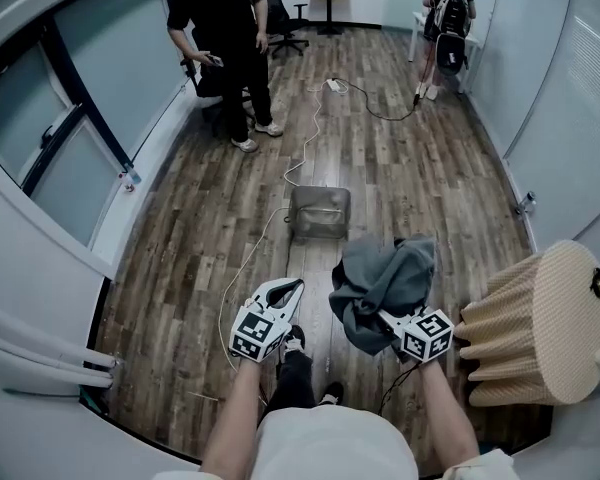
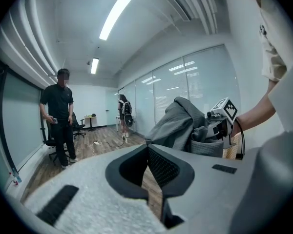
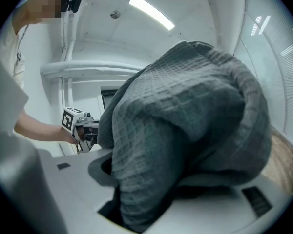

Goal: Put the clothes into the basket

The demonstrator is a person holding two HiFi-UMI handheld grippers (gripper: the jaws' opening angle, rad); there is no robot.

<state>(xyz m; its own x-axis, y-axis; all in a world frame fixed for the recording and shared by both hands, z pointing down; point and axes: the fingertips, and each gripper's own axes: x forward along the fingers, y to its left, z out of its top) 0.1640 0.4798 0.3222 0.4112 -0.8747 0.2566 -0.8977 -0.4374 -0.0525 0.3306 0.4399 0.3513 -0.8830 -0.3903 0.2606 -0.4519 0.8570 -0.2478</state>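
Note:
A grey waffle-knit cloth (image 1: 380, 278) hangs bunched from my right gripper (image 1: 388, 320), whose jaws are shut on it. In the right gripper view the cloth (image 3: 185, 121) drapes over both jaws and hides the fingertips. My left gripper (image 1: 292, 286) is held beside it at the left, its tips together with nothing between them (image 2: 147, 147). A beige woven basket (image 1: 540, 328) stands at the right edge, just right of the right gripper. From the left gripper view I see the cloth (image 2: 178, 123) and the right gripper's marker cube (image 2: 224, 112).
A grey boxy container (image 1: 320, 213) sits on the wood floor ahead. A white cable (image 1: 305, 148) runs away from it. A person in black (image 1: 225, 48) stands far left by office chairs. Another person with a backpack (image 1: 445, 18) is far right. Glass walls line both sides.

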